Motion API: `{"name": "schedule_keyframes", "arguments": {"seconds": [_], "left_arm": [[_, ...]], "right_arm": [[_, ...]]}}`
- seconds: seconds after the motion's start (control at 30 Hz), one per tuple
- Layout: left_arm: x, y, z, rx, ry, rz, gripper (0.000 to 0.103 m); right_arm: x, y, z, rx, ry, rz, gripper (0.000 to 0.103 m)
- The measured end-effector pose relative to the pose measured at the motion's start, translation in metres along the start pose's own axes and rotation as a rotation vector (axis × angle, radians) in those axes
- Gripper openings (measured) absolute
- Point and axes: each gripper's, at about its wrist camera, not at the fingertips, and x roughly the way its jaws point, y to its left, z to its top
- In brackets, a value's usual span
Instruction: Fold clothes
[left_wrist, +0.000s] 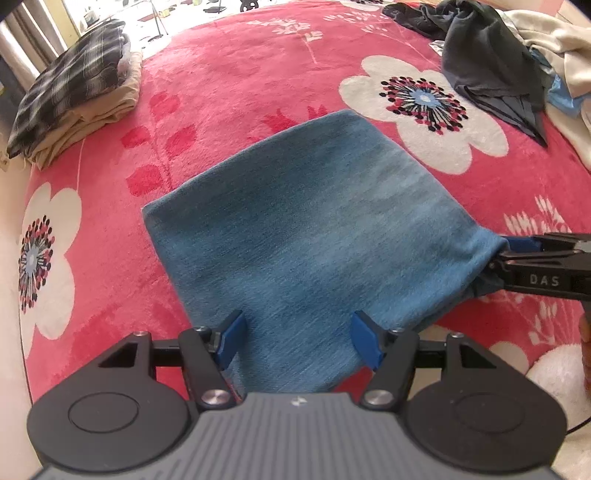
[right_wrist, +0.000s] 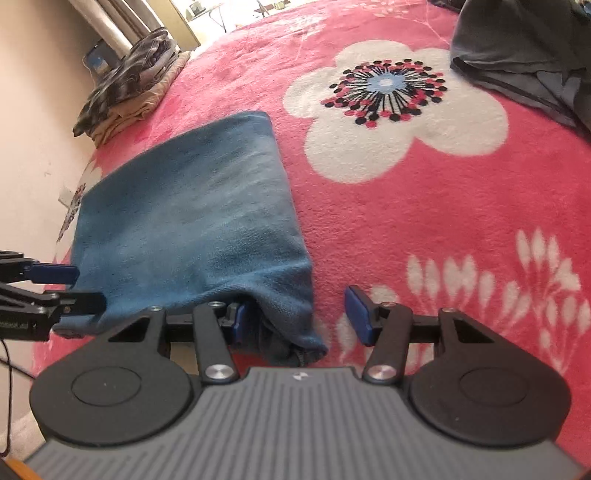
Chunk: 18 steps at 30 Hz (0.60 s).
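Left gripper (left_wrist: 297, 341) jaws open, straddling near edge of folded blue cloth (left_wrist: 310, 236) on pink floral blanket (left_wrist: 229, 74). Right gripper (right_wrist: 297, 319) jaws open at cloth's corner, fabric beside one pad, not pinched.

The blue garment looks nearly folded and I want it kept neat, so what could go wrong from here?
1. The right gripper straddles only the blue garment's bunched corner; closing there might drag layers apart.
2. The left gripper stands open over the near edge, so pressing down could wrinkle it.
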Motion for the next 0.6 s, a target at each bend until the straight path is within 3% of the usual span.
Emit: {"name": "schedule_keyframes", "arguments": {"seconds": [0.27,0.6], "left_arm": [[-0.009,-0.002,0.008,0.008,-0.053,-0.016,0.065],[-0.009,-0.040,0.031,0.114,-0.119,-0.060,0.065]], "right_arm": [[-0.021,-0.005,-0.004,0.044,0.024,0.011,0.051],[-0.046,-0.007,-0.018,0.110,0.068,0.041,0.051]]}}
